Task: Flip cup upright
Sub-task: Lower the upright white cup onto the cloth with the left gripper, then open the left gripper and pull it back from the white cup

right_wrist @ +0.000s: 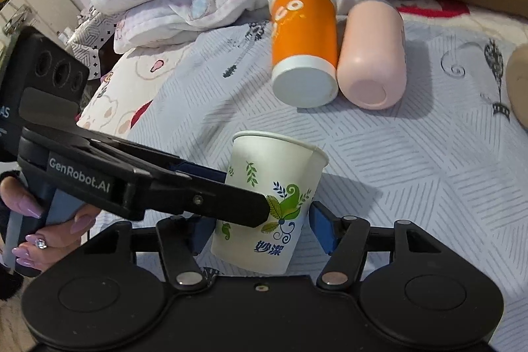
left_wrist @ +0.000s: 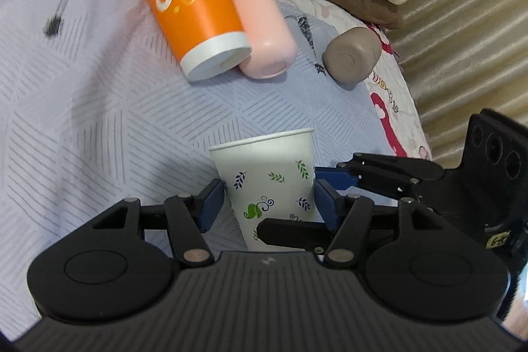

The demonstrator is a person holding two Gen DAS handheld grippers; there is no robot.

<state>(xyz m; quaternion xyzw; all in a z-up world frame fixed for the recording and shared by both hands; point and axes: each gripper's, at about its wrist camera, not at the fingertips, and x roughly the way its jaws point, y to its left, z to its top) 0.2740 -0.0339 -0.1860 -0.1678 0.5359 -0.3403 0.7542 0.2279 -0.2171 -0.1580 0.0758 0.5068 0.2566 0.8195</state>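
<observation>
So we've got the white leaf-print paper cup [left_wrist: 267, 187] sitting mouth-up on the quilted bedspread [left_wrist: 99, 121], rim on top, leaning a little in the right wrist view. Looks to us like the flip itself is basically done, and what's left is letting go and backing both tools off without knocking it over.

Our left gripper [left_wrist: 269, 200] has its blue pads on either side of the cup's lower half. The left pad looks right up against the wall and the other one very close, though we can't say for sure it's actually pinching. Our right gripper [right_wrist: 260, 226] also straddles the cup, jaws spread wider than the cup, with a visible gap on one side, so it isn't holding anything.

Behind it, the orange Coco cup [left_wrist: 193, 2], a pink bottle [left_wrist: 260, 28] and a taupe bottle [left_wrist: 351, 55] are all lying on their sides. If those count too, we've got more to do. The soft bedding makes the paper cup tippy, so releasing gently seems smart.
</observation>
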